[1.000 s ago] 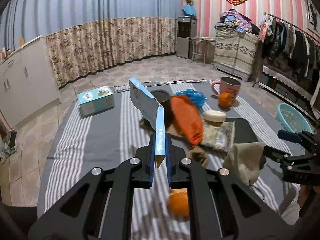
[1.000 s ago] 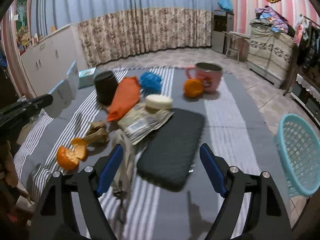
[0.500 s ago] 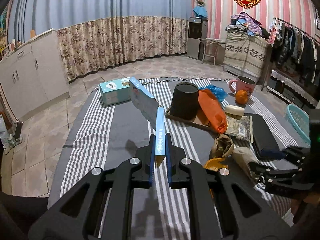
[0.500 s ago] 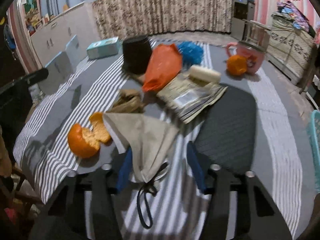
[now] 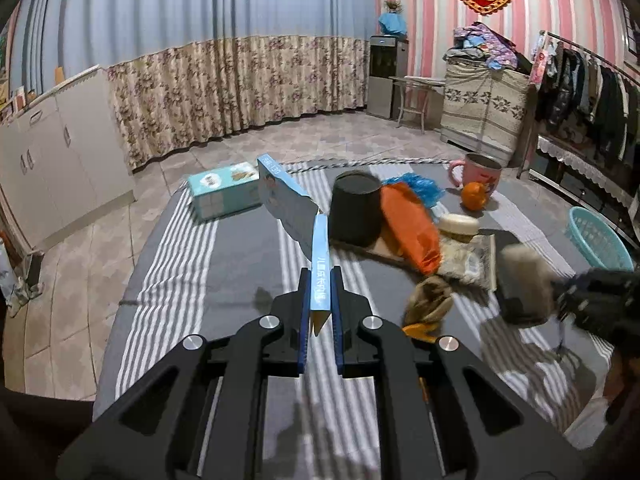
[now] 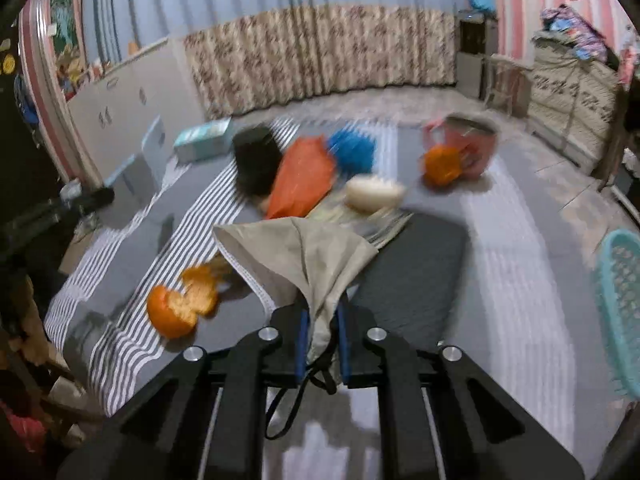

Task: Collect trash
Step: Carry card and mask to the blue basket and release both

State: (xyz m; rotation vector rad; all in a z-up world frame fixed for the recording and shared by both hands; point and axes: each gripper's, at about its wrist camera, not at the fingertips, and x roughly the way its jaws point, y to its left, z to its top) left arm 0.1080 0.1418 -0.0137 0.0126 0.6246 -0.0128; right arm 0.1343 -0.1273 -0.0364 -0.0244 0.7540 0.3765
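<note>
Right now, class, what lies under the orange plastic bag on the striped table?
The orange plastic bag leans against the black cup; its lower end overlaps a printed packet and a flat brown tray edge. Whatever else lies beneath is covered.

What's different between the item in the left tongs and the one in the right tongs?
The left tongs pinch a stiff blue carton that stands out rigid along the fingers; the right tongs pinch a limp beige cloth bag that sags, its dark cord dangling. The carton is printed and flat-sided, the bag plain and creased. Both are clamped and lifted off the striped cloth.
</note>
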